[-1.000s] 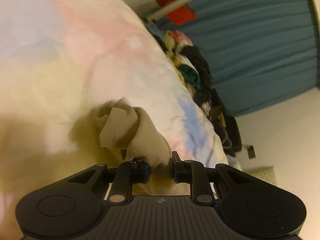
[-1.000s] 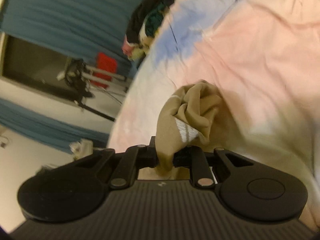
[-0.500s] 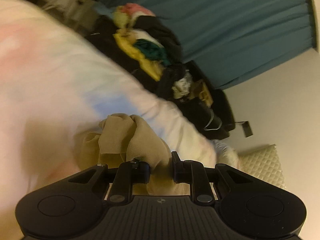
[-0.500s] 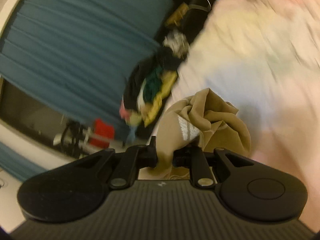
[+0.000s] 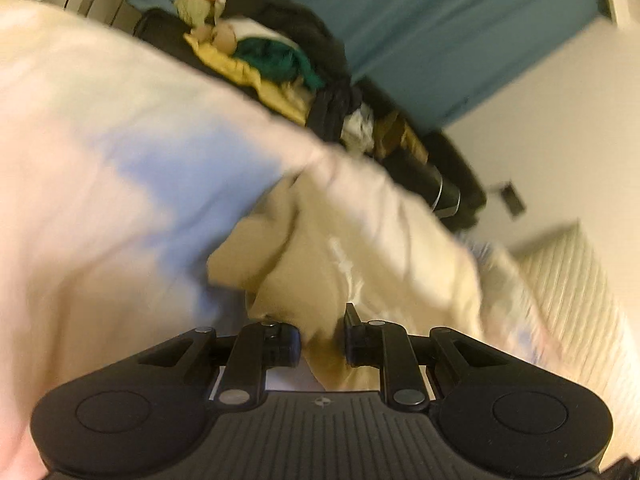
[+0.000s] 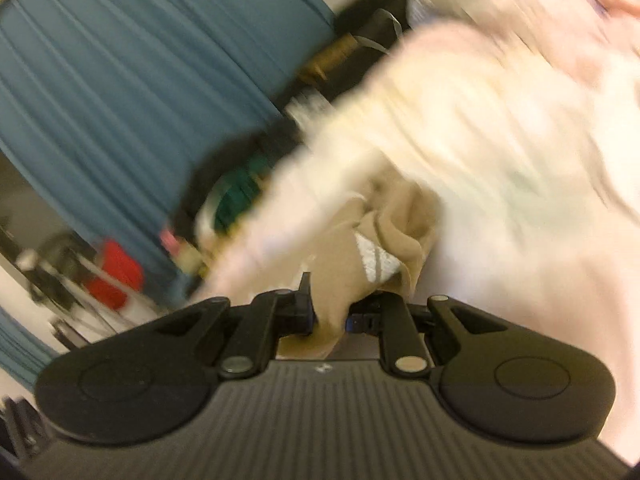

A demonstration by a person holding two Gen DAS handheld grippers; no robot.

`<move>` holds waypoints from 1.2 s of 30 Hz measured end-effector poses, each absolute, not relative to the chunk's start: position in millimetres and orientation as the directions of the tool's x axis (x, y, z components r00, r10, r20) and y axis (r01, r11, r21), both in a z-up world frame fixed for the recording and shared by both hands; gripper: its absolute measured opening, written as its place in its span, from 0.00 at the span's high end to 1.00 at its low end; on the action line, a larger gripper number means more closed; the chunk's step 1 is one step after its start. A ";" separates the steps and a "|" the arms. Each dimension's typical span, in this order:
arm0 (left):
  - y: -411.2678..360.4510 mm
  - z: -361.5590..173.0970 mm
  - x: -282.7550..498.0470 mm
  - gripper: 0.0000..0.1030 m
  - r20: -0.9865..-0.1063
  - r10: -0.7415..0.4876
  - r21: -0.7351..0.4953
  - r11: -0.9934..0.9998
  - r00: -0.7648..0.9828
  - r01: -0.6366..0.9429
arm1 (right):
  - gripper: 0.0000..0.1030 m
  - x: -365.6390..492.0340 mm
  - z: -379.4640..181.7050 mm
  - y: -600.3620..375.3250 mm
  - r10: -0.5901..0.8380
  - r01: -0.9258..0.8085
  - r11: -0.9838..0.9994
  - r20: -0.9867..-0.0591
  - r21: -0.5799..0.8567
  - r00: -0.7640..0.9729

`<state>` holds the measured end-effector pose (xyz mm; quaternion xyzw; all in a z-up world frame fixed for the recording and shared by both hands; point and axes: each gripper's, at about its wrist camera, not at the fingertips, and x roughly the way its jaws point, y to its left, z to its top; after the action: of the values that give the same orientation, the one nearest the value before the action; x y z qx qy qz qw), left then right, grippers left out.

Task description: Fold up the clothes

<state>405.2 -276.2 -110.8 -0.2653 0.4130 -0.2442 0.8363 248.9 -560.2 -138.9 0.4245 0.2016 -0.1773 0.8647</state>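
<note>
A tan garment (image 5: 304, 272) hangs bunched between the jaws of my left gripper (image 5: 322, 346), which is shut on it. The same tan garment (image 6: 360, 248), with a white striped patch, is also pinched in my right gripper (image 6: 330, 314), which is shut on it. Both grippers hold it above a pastel tie-dye bed cover (image 5: 100, 152), which shows in the right wrist view (image 6: 500, 160) too. Both views are blurred by motion.
A heap of mixed clothes (image 5: 280, 56) lies on a dark surface beyond the bed edge, also in the right wrist view (image 6: 236, 192). Teal curtains (image 5: 420, 20) hang behind. A quilted cream pillow (image 5: 580, 300) sits right. A red object (image 6: 114, 274) stands far left.
Both grippers have swung with the tan garment toward the bed's far edge. The clothes heap and curtains now fill more of both views, and the garment hangs looser.
</note>
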 end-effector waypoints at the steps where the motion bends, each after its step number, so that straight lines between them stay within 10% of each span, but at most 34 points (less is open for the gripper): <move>1: -269.6 -120.0 395.8 0.80 -0.571 -0.630 -0.635 0.745 0.527 0.204 | 0.84 241.1 -148.2 -558.3 -0.128 0.491 0.566 -0.517 0.663 0.846; 11: -260.6 -96.2 336.1 0.66 -0.643 -0.493 -0.368 0.870 0.586 0.328 | 0.79 188.6 -126.6 -522.8 -0.095 0.581 0.562 -0.651 0.589 0.753; 21: -248.4 33.3 227.4 0.49 -0.539 -0.541 -0.194 0.825 0.646 0.530 | 0.79 114.7 -6.6 -463.7 -0.134 0.440 0.764 -0.551 0.471 0.823; 24: -237.0 64.6 188.5 0.25 -0.491 -0.536 -0.123 0.823 0.686 0.555 | 0.60 90.3 21.5 -447.9 -0.158 0.398 0.823 -0.510 0.405 0.846; 26: -224.9 85.1 158.5 0.12 -0.453 -0.549 -0.091 0.812 0.702 0.577 | 0.15 66.9 36.9 -436.8 -0.156 0.360 0.843 -0.459 0.399 0.875; 27: -216.9 92.9 143.0 0.06 -0.425 -0.559 -0.069 0.804 0.712 0.590 | 0.10 54.9 43.5 -431.3 -0.149 0.337 0.852 -0.431 0.402 0.890; 36: -159.1 117.6 38.1 0.00 -0.285 -0.548 -0.048 0.828 0.786 0.559 | 0.09 -15.3 57.0 -381.3 -0.128 0.246 0.902 -0.325 0.355 0.937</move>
<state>38.1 -159.1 117.6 0.0193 0.1450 -0.2928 0.9449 -15.3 -381.3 57.0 0.1989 0.1488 -0.0971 0.9638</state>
